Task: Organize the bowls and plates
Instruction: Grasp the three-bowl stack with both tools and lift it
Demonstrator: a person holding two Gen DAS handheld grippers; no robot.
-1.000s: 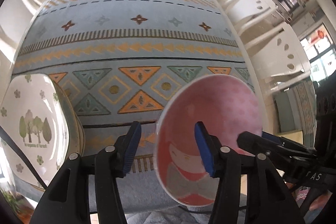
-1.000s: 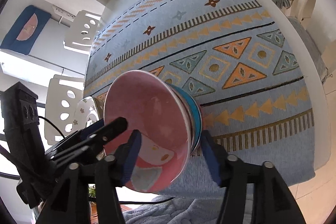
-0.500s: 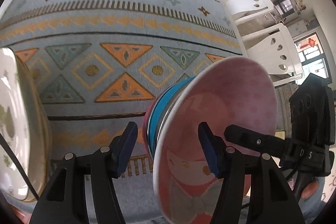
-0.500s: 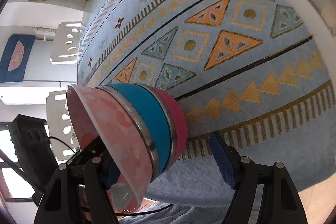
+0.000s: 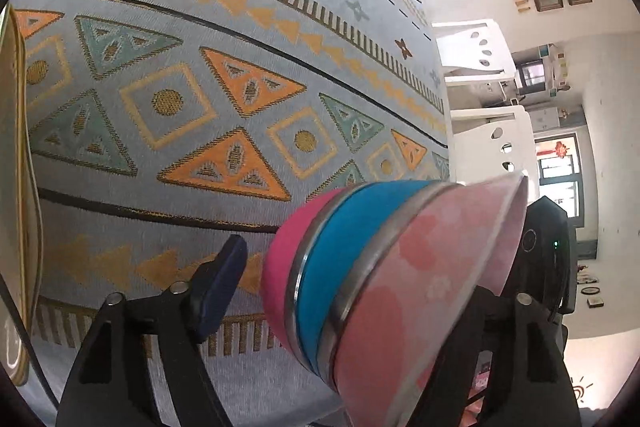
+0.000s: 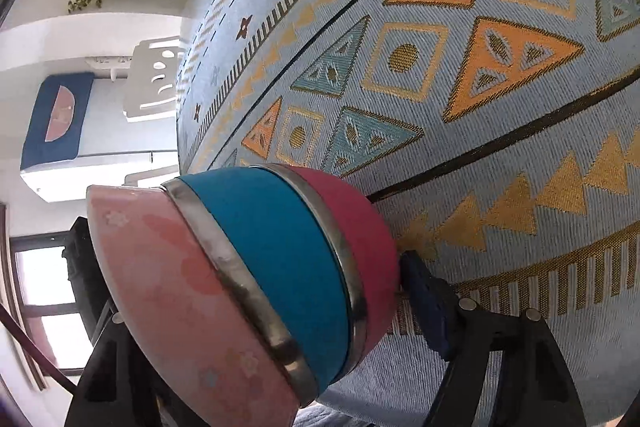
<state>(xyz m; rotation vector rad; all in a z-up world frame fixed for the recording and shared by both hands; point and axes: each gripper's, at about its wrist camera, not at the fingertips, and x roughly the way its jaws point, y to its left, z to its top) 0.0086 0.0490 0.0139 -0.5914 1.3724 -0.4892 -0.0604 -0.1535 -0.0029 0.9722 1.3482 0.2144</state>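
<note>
Bowl stack [image 5: 384,279]: pink bowl nested in blue, blue in magenta; now down at tablecloth [image 5: 168,155] level versus a second ago; left gripper [image 5: 344,291] opening, stack between its jaws; right gripper [image 6: 280,291] apart, pad [image 6: 424,303] beside magenta bowl; plates [image 5: 20,187] at left edge.

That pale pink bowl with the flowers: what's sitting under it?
The pale pink bowl is nested in a blue bowl, which sits in a deep pink bowl; metal rims show between them. The stack is tilted over the patterned tablecloth. The bowls' insides are hidden.
</note>
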